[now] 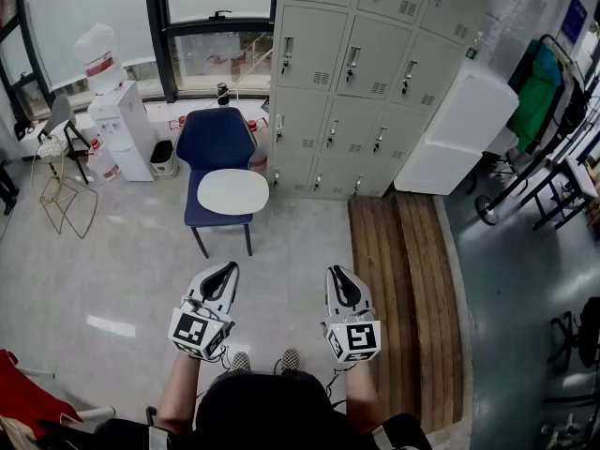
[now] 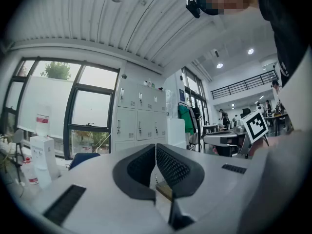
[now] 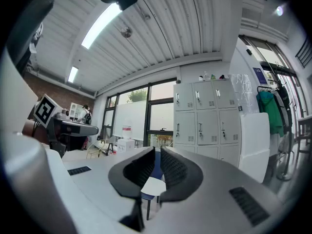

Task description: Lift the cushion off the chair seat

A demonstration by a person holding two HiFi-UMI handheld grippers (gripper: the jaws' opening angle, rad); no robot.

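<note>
White cushion (image 1: 232, 192) on blue chair (image 1: 217, 137), lockers (image 1: 366, 73) beside

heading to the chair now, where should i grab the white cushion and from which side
Probably its near rim, coming from the front. The cushion lies flat on the chair seat, the backrest closes off the far side, and the thin rounded edge facing you is open to a level pinch.

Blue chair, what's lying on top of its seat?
A white oval cushion lies on the seat, covering most of it. Only blue edges show; whatever is under the cushion is hidden.
</note>
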